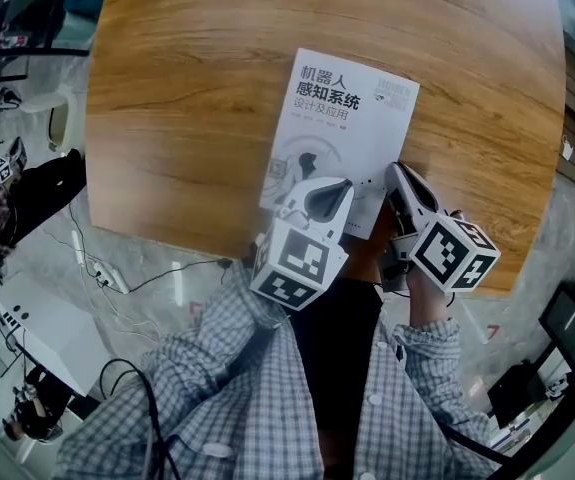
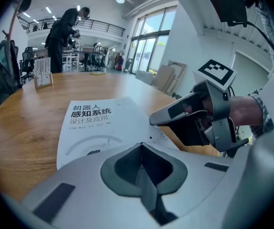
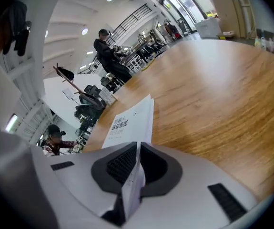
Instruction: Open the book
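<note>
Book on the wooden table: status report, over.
Left gripper shut, empty, over white softcover book. Right gripper shut on its near right edge. Nothing in the way.

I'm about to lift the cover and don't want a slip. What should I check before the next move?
1. Right hand-held gripper shut on the cover edge: ok.
2. Only the cover pinched, no pages with it: cannot tell.
3. Left hand-held gripper shut, nothing between its jaws: ok.
4. Left hand-held gripper pressing the book down: cannot tell.
5. Book lying flat on the table: ok.
</note>
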`<state>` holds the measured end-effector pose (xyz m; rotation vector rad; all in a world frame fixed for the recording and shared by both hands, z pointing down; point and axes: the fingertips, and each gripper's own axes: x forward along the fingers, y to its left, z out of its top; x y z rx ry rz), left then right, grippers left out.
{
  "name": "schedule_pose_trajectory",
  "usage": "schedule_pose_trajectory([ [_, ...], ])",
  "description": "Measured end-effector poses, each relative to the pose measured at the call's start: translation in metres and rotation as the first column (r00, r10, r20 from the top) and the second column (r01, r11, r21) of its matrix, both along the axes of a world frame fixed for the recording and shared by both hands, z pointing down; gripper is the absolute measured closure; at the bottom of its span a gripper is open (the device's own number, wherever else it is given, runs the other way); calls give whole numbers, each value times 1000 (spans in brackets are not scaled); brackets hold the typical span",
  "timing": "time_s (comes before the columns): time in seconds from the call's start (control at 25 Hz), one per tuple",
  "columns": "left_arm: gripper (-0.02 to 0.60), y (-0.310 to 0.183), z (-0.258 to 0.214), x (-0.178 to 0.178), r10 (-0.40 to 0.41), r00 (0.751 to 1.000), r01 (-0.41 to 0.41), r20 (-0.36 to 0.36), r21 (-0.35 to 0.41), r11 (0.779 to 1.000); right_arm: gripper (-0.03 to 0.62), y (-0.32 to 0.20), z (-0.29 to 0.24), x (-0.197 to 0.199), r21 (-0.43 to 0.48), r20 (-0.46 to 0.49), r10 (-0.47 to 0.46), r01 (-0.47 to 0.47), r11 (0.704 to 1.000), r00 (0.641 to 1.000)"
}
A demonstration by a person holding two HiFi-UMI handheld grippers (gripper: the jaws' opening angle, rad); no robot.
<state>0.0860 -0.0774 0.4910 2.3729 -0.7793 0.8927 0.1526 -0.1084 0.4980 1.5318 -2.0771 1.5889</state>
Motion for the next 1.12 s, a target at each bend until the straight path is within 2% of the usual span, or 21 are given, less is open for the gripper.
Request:
schedule_pose_trajectory([
  [0.12, 577, 0, 0, 0, -1, 1000, 1, -1, 3, 1000, 562, -1, -13, -3, 39, 78, 9, -12, 999, 997],
  [0.24, 577, 0, -1, -1, -6, 1000, 6, -19, 6, 1000, 563, -1, -22, -6, 70, 95, -3, -4, 998, 995],
  [0.36, 577, -2, -7, -2, -43, 996, 41, -74, -27, 999, 565, -2, -31, -9, 94, 103, -6, -4, 996, 995],
  [0.44, 577, -7, -22, -2, -75, 991, 73, -112, -17, 997, 565, -2, -38, -11, 106, 106, -9, -2, 994, 994],
  [0.52, 577, -10, -42, 3, -39, 992, 44, -120, 40, 998, 565, -3, -44, -13, 114, 113, -12, -1, 993, 994],
  [0.6, 577, -4, -57, 10, -2, 991, 9, -133, 52, 999, 566, -4, -50, -16, 126, 124, -13, -3, 992, 992],
  [0.64, 577, 1, -61, 11, -4, 992, 9, -130, 35, 999, 566, -4, -53, -17, 131, 131, -14, -4, 991, 991],
  [0.72, 577, 8, -62, 5, -21, 997, 21, -70, 6, 1000, 566, -4, -59, -21, 141, 140, -21, 1, 990, 990],
  [0.8, 576, 12, -63, 0, -1, 1000, 1, 11, 19, 1000, 566, -4, -66, -26, 149, 142, -35, 14, 989, 989],
  [0.88, 575, 15, -67, 1, 36, 998, -38, 46, 43, 998, 566, -5, -72, -30, 162, 147, -48, 24, 987, 988],
  [0.92, 567, 16, -69, 2, 46, 998, -48, 52, 41, 998, 566, -6, -74, -31, 167, 147, -53, 28, 985, 988],
  [1.04, 464, 16, -74, 2, 31, 999, -31, 32, -6, 1000, 566, -7, -80, -37, 178, 147, -66, 39, 983, 987],
  [1.12, 444, 15, -79, 1, 12, 1000, -12, 20, -23, 1000, 566, -8, -84, -42, 184, 149, -78, 50, 982, 986],
])
